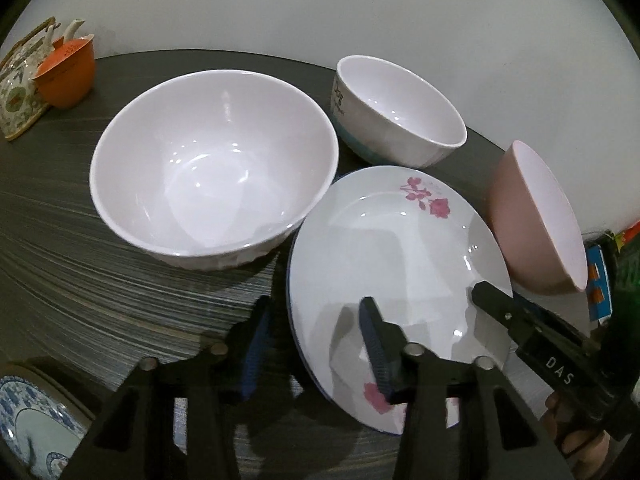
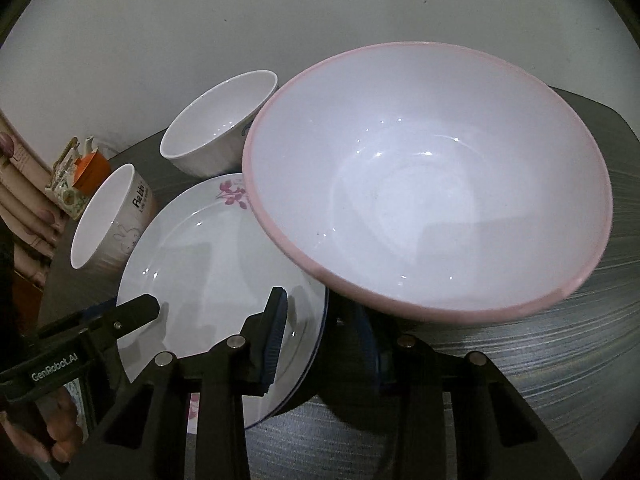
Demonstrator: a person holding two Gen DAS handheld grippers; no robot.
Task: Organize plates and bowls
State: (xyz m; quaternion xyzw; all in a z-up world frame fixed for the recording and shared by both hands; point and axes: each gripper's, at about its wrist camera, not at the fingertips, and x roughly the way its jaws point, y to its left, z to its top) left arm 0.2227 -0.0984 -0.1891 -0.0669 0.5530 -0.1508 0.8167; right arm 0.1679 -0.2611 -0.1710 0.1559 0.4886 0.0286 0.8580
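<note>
A white plate with pink flowers (image 1: pixel 400 256) (image 2: pixel 208 264) lies on the dark table, with a blue-edged rim under it. My left gripper (image 1: pixel 316 308) straddles its left rim. One of its fingers (image 1: pixel 376 344) is over the plate and the other is outside the rim, with a gap showing there. My right gripper (image 2: pixel 320 308) (image 1: pixel 496 312) straddles the opposite rim the same way, its jaws apart. A pink bowl (image 2: pixel 428 176) (image 1: pixel 536 216) stands right beside the plate. Behind are a large white bowl (image 1: pixel 212 168) and a smaller white bowl (image 1: pixel 400 108).
An orange cup (image 1: pixel 68 72) and a patterned teapot (image 1: pixel 20 92) stand at the table's far left corner. A blue-patterned plate (image 1: pixel 28 420) lies near my left side. The striped table (image 2: pixel 560 360) runs on to the right. A hand (image 2: pixel 48 428) holds the left gripper's handle.
</note>
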